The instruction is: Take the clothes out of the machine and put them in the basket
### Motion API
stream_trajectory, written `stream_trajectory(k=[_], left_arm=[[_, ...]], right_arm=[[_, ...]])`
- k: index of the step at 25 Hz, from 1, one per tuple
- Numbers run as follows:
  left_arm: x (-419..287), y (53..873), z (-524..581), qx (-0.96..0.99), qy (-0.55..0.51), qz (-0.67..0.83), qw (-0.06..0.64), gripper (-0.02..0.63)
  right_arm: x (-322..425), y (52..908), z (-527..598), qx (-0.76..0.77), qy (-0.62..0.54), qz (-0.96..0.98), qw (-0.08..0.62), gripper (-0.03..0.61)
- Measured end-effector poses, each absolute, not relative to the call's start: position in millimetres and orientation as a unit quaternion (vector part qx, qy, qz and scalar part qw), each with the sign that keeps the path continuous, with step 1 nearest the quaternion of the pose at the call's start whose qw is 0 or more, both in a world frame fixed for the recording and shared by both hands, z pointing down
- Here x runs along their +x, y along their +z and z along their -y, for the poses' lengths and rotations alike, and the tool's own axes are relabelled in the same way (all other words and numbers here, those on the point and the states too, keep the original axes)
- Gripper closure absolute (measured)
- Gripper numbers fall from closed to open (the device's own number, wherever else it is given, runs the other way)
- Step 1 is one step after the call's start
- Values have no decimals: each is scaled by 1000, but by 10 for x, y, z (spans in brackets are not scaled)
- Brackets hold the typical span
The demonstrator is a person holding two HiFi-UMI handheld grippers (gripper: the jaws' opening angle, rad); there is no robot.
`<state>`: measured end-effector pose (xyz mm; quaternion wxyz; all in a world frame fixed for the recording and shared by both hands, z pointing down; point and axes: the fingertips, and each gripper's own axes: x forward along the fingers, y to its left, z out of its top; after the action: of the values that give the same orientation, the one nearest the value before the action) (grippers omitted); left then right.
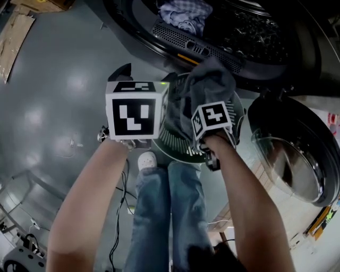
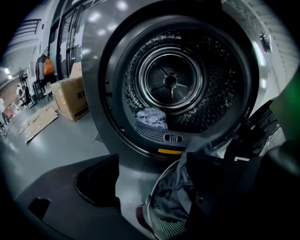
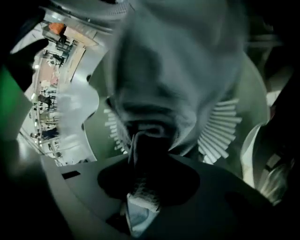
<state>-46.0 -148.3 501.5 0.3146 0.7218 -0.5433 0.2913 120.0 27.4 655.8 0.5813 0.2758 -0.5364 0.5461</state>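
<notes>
Your right gripper [image 3: 140,157] clenches a bunched fold of the soft, limp grey garment [image 3: 173,70] above the basket [image 3: 220,129]; left gripper [image 2: 159,187] jaws gape empty.

A grey garment [image 1: 210,85] is hanging over a pale, rib-striped basket [image 1: 171,140], a light blue checked cloth [image 1: 183,15] is lying inside the dark grey machine [image 2: 93,70] bearing a yellow label [image 2: 170,151], and blue jeans [image 1: 170,212] are showing above a glossy grey floor [image 1: 53,106].

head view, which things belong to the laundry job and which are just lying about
Job: machine drum, blue checked cloth inside it, grey garment in the right hand-held gripper, slatted basket.
Lying about: flattened cardboard, floor cables.
</notes>
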Motion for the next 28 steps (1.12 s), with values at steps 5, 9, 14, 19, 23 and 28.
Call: stream_trajectory(k=[5,9,14,19,23,28], left_arm=[[-474,5066,1464,718,294,545,317,160],[-535,5097,1438,708,297,552,326,160],[-678,5055,1572,688,299,566,342,160],[-880,4996,1708,661,322,578,355,160],[-886,4993,1812,671,315,577,343,160],[-884,5012,2235,688,300,589,299,160]], right_arm=[[1138,6651,-385,266,521,575,572,228],[1016,6455,137,279,490,624,540,173],[905,6081,1062,313,424,675,516,175],[783,5587,1976,391,340,720,462,176],[698,5369,2391,442,286,752,397,193],[551,5419,2886,461,231,770,376,195]])
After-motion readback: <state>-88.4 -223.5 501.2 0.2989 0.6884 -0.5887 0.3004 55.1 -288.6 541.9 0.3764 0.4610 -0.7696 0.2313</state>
